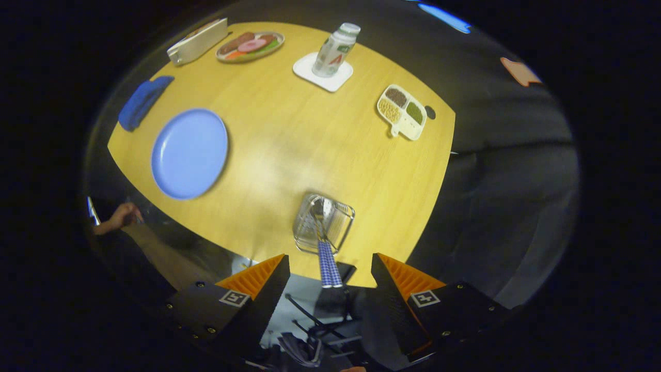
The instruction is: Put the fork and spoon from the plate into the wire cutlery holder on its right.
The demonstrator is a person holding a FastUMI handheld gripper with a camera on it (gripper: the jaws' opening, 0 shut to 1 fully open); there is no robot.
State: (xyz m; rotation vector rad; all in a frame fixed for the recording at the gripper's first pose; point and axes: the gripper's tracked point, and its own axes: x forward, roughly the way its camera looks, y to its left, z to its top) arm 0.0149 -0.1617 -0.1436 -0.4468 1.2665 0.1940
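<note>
At lower centre, the hand-held gripper (330,268) hangs spread and empty above the wire cutlery holder (324,223), where checked-handled cutlery (327,261) stands; the round blue plate (189,153) lies bare.

The gripper (330,266) hangs wide open above the table's (289,144) near edge, nothing between its fingers but the cutlery handles (328,266) rising from the wire holder (324,223) just ahead. Beyond the holder lies a broad bare stretch of tabletop. The plate (189,153) sits well off to the left; the bottle (336,49) and divided dish (404,112) stand far beyond.
</note>
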